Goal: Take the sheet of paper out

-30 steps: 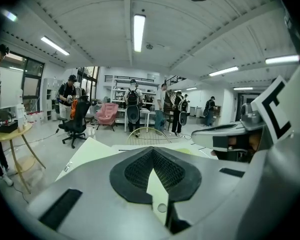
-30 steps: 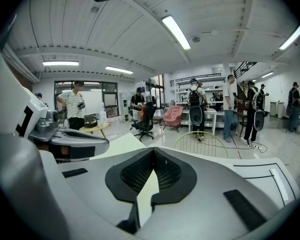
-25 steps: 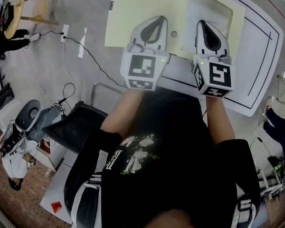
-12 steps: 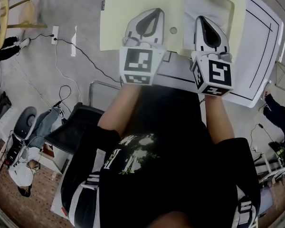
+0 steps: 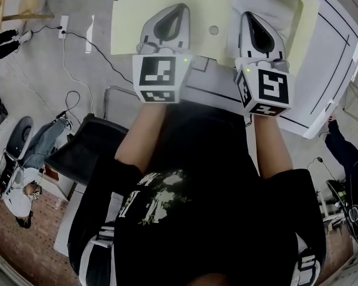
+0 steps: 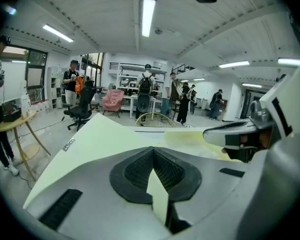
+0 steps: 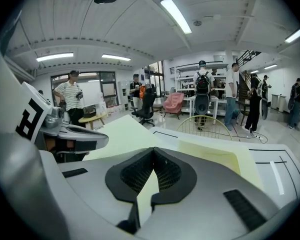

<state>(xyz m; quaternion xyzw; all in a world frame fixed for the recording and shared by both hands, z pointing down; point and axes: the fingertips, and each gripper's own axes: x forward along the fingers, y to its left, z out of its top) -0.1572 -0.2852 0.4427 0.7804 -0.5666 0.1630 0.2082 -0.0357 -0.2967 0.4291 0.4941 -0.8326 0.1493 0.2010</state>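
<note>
I hold a pale yellow paper folder (image 5: 131, 22) spread open, partly past the edge of a white desk with black lines (image 5: 331, 64). My left gripper (image 5: 170, 25) has its fingers pinched on the folder's left flap. My right gripper (image 5: 255, 31) has its fingers clamped on the near edge of the right half. A white sheet of paper (image 5: 274, 5) lies inside that right half. I judge the folder opened and the sheet not yet taken out.
</note>
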